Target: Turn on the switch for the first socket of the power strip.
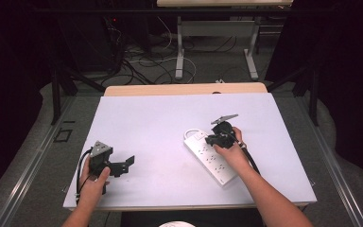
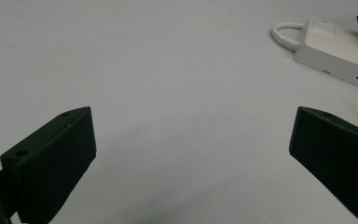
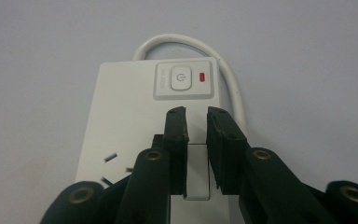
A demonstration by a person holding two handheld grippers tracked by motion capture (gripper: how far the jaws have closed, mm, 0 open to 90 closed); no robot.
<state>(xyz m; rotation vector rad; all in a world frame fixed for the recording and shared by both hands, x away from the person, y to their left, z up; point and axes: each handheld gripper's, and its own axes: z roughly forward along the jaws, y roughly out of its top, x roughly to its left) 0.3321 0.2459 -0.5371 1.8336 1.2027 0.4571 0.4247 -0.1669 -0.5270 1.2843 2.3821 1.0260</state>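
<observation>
Our right hand-held gripper (image 3: 196, 114) hovers over the power strip (image 3: 130, 126), jaws narrow, holding nothing; left hand-held gripper (image 2: 191, 154) gapes wide. Next, we'd judge, press the switch (image 3: 182, 78).

A white power strip (image 3: 135, 121) with a red indicator light (image 3: 202, 76) lies on the pale grey table (image 1: 146, 123).
</observation>
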